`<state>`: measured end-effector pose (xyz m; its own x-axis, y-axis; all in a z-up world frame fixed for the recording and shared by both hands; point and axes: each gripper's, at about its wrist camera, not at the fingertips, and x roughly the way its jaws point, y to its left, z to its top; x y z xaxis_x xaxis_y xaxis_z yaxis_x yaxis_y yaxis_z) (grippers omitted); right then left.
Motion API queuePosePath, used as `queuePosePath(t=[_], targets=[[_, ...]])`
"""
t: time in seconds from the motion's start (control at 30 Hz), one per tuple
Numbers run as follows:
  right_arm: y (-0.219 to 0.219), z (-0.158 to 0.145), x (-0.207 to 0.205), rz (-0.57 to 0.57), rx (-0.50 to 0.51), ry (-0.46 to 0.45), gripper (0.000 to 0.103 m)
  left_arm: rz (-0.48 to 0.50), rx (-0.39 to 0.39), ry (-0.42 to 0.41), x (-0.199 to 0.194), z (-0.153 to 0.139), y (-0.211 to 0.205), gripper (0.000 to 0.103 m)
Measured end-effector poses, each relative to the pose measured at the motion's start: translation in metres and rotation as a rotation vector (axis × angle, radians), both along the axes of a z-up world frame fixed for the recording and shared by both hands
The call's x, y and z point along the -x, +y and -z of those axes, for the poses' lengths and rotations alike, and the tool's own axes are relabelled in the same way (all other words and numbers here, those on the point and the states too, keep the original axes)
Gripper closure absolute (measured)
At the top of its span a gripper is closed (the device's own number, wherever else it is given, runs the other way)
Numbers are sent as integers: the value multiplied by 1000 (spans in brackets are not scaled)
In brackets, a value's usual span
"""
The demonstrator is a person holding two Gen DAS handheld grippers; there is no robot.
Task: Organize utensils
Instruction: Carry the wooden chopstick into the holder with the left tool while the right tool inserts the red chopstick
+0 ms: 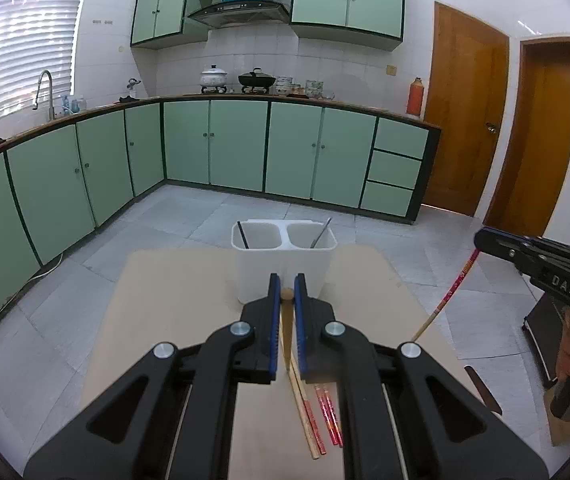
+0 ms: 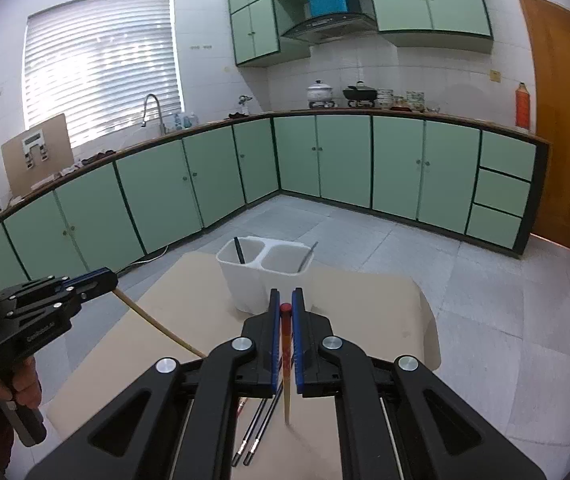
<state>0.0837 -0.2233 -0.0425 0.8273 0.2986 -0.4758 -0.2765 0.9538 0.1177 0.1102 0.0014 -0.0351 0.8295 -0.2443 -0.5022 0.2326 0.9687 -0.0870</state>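
Both jaws clamped, left gripper (image 1: 285, 286) on wooden chopstick (image 1: 286, 295), right gripper (image 2: 285, 300) on red-tipped chopstick (image 2: 286, 334), holder (image 2: 263, 276) just ahead, near table (image 2: 385, 312) far edge.

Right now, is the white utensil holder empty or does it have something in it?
Not empty. The white utensil holder stands upright, a black utensil in its left compartment and a metal one in its right.

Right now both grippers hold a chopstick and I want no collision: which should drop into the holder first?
Probably left. The left gripper, shut on its chopstick, sits nearer the holder; the right gripper looks slightly farther.
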Motion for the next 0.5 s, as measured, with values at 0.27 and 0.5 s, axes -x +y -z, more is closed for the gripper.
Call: queuePosePath(t=[0.27, 0.5], targets=[[4, -20, -13, -50, -22, -22, 97, 9, 23, -27, 0, -15, 8, 97], [5, -53, -33, -80, -30, -77, 97, 5, 38, -84, -11, -39, 10, 97]])
